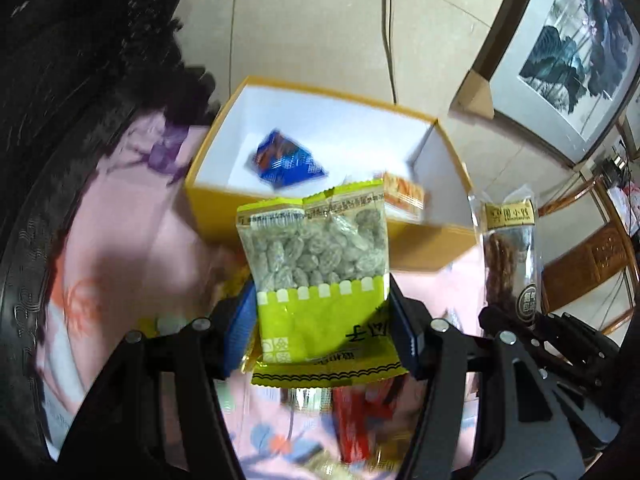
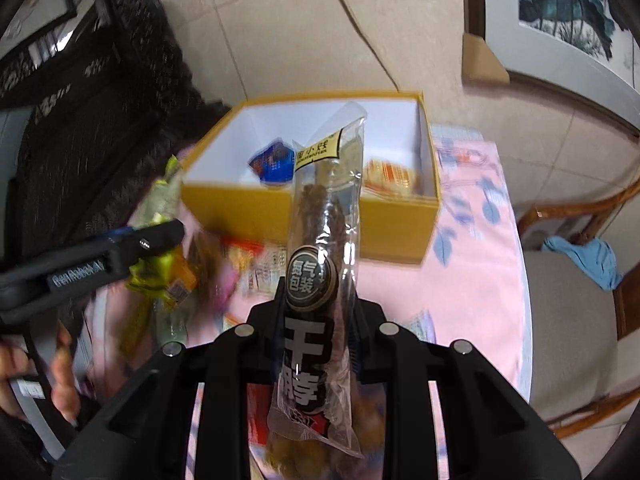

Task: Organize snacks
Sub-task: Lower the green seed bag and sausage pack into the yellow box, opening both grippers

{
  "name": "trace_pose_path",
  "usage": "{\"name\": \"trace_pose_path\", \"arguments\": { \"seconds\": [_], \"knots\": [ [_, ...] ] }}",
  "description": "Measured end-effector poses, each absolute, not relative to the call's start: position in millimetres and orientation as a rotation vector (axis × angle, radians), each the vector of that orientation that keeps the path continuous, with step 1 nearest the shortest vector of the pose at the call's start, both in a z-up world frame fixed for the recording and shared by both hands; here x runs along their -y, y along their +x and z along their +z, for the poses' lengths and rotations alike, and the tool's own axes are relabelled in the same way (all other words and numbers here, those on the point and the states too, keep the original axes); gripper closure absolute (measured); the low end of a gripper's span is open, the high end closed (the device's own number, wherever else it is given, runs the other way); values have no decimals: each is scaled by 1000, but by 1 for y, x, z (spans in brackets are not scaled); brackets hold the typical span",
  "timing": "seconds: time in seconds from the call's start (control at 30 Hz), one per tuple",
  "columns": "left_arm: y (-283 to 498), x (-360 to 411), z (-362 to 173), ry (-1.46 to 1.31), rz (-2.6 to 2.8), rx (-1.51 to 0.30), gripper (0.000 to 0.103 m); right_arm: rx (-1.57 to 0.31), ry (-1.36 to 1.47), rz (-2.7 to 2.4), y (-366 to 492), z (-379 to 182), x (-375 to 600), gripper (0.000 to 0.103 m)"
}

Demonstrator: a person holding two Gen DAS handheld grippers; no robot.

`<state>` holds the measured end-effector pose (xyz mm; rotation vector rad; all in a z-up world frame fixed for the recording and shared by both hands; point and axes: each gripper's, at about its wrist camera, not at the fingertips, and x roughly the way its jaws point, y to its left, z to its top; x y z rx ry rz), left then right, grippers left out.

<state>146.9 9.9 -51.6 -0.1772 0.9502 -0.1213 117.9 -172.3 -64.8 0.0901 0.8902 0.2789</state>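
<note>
My left gripper is shut on a yellow-green packet of pale candied fruit, held upright in front of the box. My right gripper is shut on a long clear packet with a dark meat stick, also upright and above the table. Beyond both stands an open yellow box with a white inside. In it lie a blue packet and an orange packet. The right wrist view shows the left gripper at the left with its green packet.
A pink patterned cloth covers the table, with loose snack packets in front of the box. Dark carved furniture stands at the left, a wooden chair at the right. A framed painting and a cable are on the floor behind.
</note>
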Motion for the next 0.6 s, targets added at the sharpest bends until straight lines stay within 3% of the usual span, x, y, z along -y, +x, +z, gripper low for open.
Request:
{"name": "trace_pose_path", "arguments": {
  "seconds": [0.6],
  "knots": [
    [250, -24, -25, -234, -125, -931, 42, -811, 80, 303, 208, -25, 157, 77]
  ]
}}
